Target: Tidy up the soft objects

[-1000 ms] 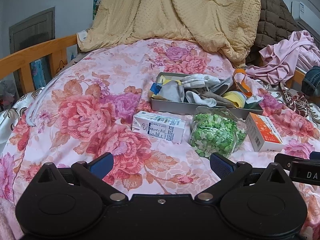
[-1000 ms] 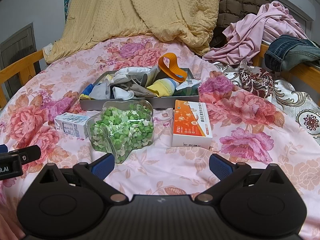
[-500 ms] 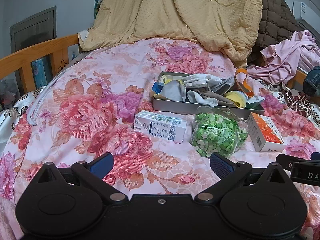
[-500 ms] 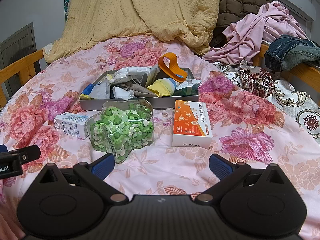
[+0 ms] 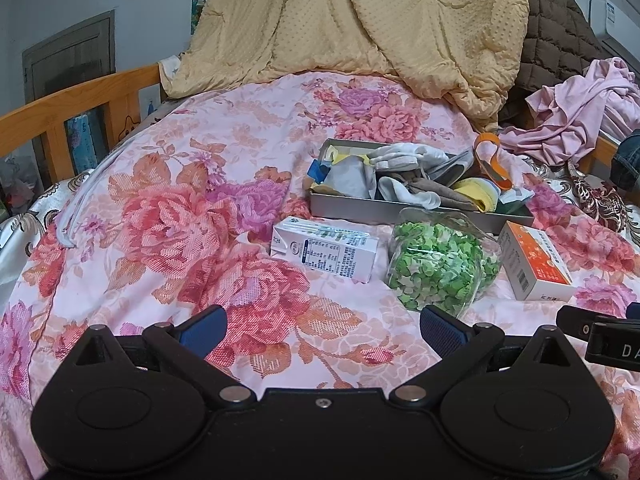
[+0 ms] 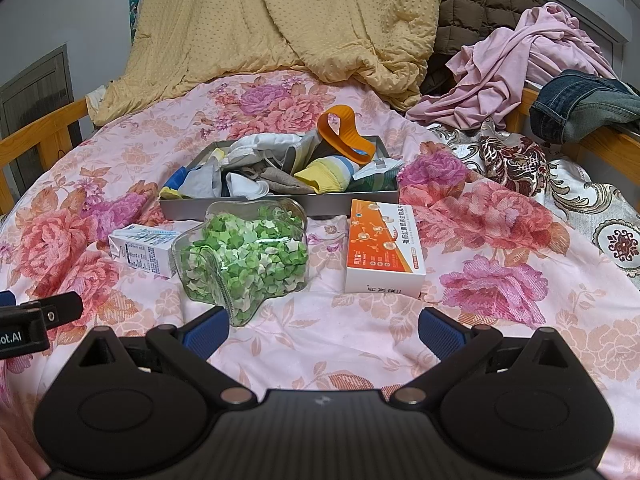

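A grey metal tray [image 5: 348,205] [image 6: 256,203] lies mid-bed, piled with soft items: white and grey socks [image 5: 408,156] [image 6: 244,184], a yellow-striped sock [image 6: 328,172] and an orange strap [image 6: 344,136]. In front of it stand a clear star-shaped jar of green paper stars [image 5: 440,268] [image 6: 244,264], a white milk carton [image 5: 324,252] [image 6: 140,252] and an orange-and-white box [image 5: 536,268] [image 6: 384,256]. My left gripper [image 5: 322,326] and right gripper [image 6: 322,326] both hover open and empty over the floral bedspread, short of these objects.
A yellow blanket [image 6: 280,24] is heaped at the head of the bed beside a brown quilt [image 6: 480,0]. Pink clothing [image 6: 532,60] and jeans [image 6: 584,104] lie at the right. Wooden bed rails [image 5: 72,120] run along the left side.
The left wrist view has shifted slightly, so the objects sit a little lower and rightward. The right gripper has held almost still. Both stay open.
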The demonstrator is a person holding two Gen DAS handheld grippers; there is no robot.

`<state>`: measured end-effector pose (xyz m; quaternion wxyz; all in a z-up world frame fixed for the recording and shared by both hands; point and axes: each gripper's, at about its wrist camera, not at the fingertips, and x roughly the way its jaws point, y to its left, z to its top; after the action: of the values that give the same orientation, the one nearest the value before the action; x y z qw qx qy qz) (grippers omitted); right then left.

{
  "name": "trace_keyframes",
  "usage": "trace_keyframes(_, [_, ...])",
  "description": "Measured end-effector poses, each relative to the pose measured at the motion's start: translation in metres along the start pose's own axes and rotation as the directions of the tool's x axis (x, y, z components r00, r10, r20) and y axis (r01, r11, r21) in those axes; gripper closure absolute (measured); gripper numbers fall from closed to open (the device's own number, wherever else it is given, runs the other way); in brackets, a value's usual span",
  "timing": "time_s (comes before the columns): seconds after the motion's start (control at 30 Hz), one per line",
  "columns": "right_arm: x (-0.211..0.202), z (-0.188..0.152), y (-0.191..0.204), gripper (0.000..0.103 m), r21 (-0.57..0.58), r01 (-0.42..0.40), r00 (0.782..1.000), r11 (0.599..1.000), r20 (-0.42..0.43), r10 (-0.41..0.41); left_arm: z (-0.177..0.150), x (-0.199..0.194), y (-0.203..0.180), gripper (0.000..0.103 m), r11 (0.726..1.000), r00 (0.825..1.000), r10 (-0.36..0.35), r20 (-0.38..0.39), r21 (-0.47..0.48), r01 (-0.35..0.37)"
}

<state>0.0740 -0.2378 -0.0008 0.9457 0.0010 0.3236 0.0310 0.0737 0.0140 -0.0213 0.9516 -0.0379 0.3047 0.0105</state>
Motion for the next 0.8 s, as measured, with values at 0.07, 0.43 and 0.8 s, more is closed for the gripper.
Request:
trace_keyframes(0.07, [-0.0003,-0.0002,0.0,0.0,0.0,0.0,1.0,1.0,0.0,0.0,0.0,0.0003,-0.0002,0.001,1.0,1.0,0.0,-0.001,0.001,0.0])
trace_keyframes(0.43, [-0.0004,0.0018,0.0001,0.0,0.0,0.0,1.0,1.0,-0.001,0.0,-0.0001,0.0004,0.0,0.001,1.0,1.0,-0.001,-0.001,0.001,0.001])
trace_keyframes(0.8, [-0.002,-0.0011,-0.0016,0.0,0.009,-0.003,1.0,1.0,0.007,0.003,0.0002,0.0004,-0.0014,0.001,1.0,1.0,0.001,-0.003,0.003,-0.001])
